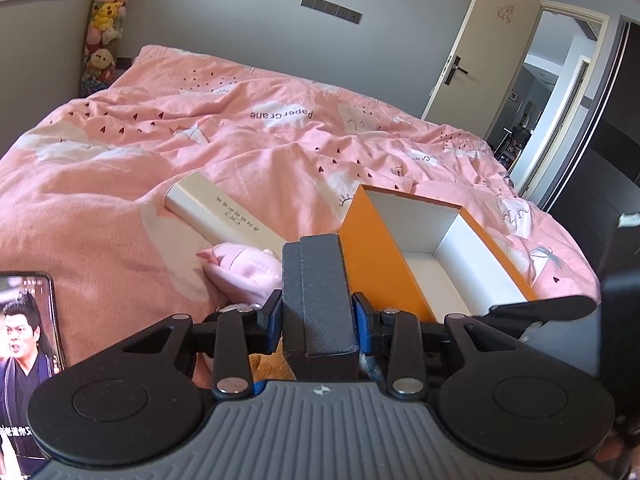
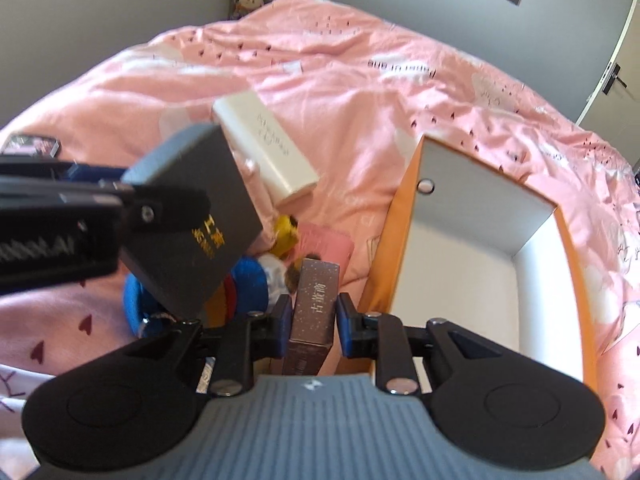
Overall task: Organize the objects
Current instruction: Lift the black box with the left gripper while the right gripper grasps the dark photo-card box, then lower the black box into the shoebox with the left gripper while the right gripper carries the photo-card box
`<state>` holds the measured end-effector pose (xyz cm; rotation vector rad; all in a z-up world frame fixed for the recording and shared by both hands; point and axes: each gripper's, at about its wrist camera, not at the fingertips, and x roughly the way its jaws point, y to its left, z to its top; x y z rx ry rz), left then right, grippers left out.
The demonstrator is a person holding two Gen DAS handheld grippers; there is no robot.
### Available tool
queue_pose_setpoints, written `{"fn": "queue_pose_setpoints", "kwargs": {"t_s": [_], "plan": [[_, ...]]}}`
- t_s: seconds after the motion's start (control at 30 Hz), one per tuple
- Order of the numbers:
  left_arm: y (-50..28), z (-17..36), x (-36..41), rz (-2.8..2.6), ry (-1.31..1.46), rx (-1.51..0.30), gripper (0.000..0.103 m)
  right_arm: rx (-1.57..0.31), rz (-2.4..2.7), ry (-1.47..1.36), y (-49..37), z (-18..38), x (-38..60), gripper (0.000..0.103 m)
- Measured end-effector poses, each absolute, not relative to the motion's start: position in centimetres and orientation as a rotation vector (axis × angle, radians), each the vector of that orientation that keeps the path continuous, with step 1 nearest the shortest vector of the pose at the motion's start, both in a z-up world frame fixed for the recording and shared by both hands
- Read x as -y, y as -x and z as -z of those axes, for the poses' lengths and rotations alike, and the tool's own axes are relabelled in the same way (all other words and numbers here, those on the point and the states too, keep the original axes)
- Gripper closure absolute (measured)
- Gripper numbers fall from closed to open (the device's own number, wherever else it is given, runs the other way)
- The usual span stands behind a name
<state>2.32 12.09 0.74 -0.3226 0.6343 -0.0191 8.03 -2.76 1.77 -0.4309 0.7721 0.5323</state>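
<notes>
My left gripper is shut on a dark grey box, held above the bed beside the open orange box; it also shows in the right wrist view with gold lettering. My right gripper is shut on a slim mauve box, just left of the orange box, whose white inside holds nothing. A cream box lies on the pink duvet, also in the right view. A pink soft toy lies by it.
A blue and yellow plush and a pink card lie left of the orange box. A phone playing video lies at the near left. An open door and stacked plush toys stand past the bed.
</notes>
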Motion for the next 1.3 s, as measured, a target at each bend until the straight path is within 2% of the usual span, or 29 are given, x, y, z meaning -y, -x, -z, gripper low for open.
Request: {"fn": "queue_pose_setpoints", "kwargs": {"t_s": [0.17, 0.5, 0.83, 1.13, 1.17, 1.2, 1.3], "plan": [[-2.7, -2.8, -11.0, 0.039, 0.283, -0.58, 0.063, -0.7, -0.568, 0.354, -7.8, -6.0, 5.3, 0.078], [-6.0, -6.8, -5.5, 0.173, 0.207, -0.503, 0.063, -0.684, -0.524, 0.191, -9.5, -13.5, 13.1, 0.079], [-13.3, -2.3, -1.3, 0.333, 0.274, -0.826, 0.063, -0.983, -0.452, 0.038, -16.2, -7.9, 18.2, 0.079], [-15.3, 0.4, 0.8, 0.234, 0.16, -0.933, 0.063, -1.194, -0.546, -0.107, -22.7, -3.6, 18.5, 0.079], [-15.4, 0.8, 1.2, 0.222, 0.13, -0.951, 0.063, -1.218, -0.544, -0.104, -23.2, -2.8, 18.4, 0.081], [-15.4, 1.2, 1.6, 0.219, 0.11, -0.979, 0.063, -1.245, -0.542, -0.088, -23.5, -1.7, 18.3, 0.103], [-15.5, 2.3, 3.3, 0.202, 0.004, -1.024, 0.065, -1.311, -0.571, -0.151, -24.4, 1.1, 18.8, 0.103]]}}
